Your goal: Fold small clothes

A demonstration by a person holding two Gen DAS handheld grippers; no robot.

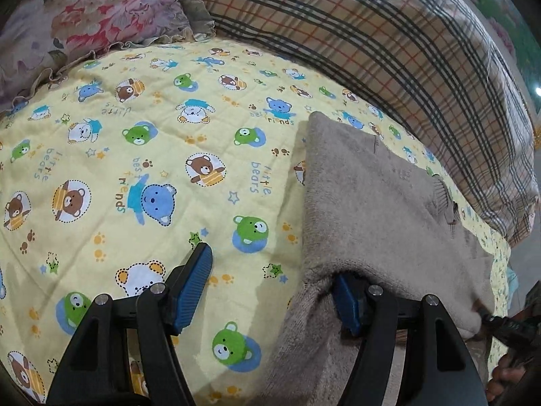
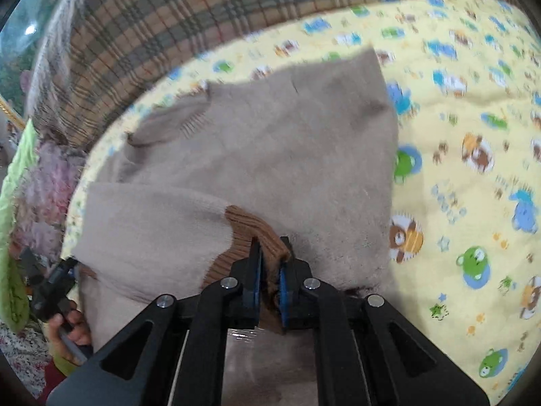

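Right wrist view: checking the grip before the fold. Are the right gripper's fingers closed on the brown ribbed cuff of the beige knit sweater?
Yes, the right gripper pinches the brown ribbed cuff of the beige knit sweater between its blue pads.

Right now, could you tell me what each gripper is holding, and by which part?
The right gripper pinches the beige sweater by its brown ribbed cuff. The left gripper is open, gripping nothing.
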